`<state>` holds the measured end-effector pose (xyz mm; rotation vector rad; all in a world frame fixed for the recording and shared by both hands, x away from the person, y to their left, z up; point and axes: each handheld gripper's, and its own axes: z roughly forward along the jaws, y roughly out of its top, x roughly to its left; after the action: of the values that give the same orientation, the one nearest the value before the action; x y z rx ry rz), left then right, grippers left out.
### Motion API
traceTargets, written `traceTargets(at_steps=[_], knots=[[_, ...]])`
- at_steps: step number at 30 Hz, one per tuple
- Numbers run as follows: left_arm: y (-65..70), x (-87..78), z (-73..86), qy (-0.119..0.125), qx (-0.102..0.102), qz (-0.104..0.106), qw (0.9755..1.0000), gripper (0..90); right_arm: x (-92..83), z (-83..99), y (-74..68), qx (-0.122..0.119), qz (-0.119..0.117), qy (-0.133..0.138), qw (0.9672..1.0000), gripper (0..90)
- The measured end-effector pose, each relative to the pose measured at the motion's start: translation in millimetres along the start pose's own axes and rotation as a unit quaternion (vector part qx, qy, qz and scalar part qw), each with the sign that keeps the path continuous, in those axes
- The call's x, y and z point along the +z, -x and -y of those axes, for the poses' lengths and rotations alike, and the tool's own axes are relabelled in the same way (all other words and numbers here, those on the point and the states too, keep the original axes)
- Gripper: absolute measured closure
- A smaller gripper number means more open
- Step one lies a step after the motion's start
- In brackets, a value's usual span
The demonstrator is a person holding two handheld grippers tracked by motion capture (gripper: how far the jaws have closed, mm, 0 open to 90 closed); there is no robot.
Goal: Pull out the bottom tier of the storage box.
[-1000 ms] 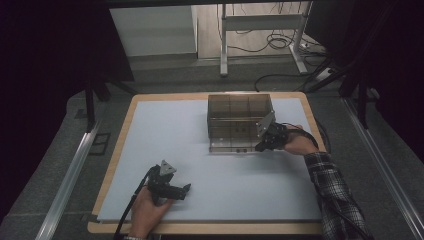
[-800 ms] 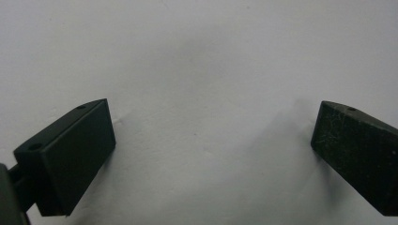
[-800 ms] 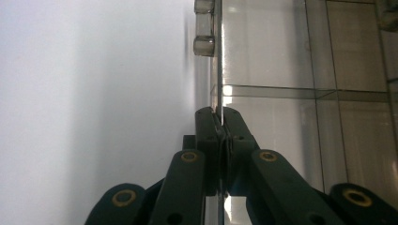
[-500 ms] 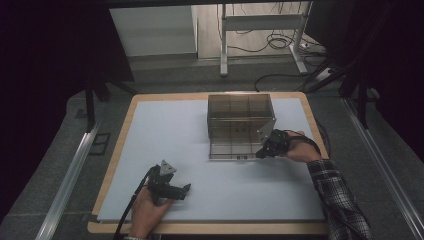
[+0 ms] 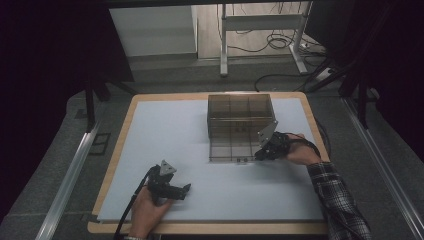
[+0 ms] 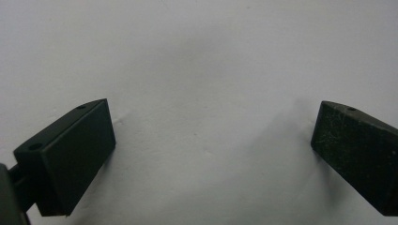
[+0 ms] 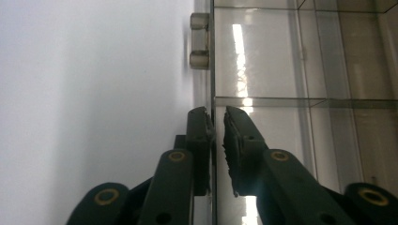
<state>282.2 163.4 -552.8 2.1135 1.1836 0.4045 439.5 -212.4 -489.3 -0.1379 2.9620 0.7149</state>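
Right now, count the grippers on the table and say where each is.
2. The left gripper rests open on the white mat near the front edge; the right gripper pinches the transparent smoky box's lowered front panel.

- The high view looks from up above the person's side, forward and down. It takes in the whole table, far enough off to show the floor and desk legs behind it.
- The left gripper view sits very close to the white table top, looking down between its two black jaws.
- The right gripper view is turned sideways and very close to the clear box. The high view shows that same box too.
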Motion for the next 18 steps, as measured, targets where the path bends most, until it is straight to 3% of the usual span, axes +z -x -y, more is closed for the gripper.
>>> traceTargets(at_steps=[8,18], knots=[[0.0,0.0,0.0,0.0,0.0,0.0,1.0,0.0,2.4,-2.2,-2.7,0.013,-0.005,0.018,0.9998,72.9],[0.0,0.0,0.0,0.0,0.0,0.0,1.0,0.0,-0.5,-5.5,-7.7,0.023,0.011,0.027,0.9993,66.6]])
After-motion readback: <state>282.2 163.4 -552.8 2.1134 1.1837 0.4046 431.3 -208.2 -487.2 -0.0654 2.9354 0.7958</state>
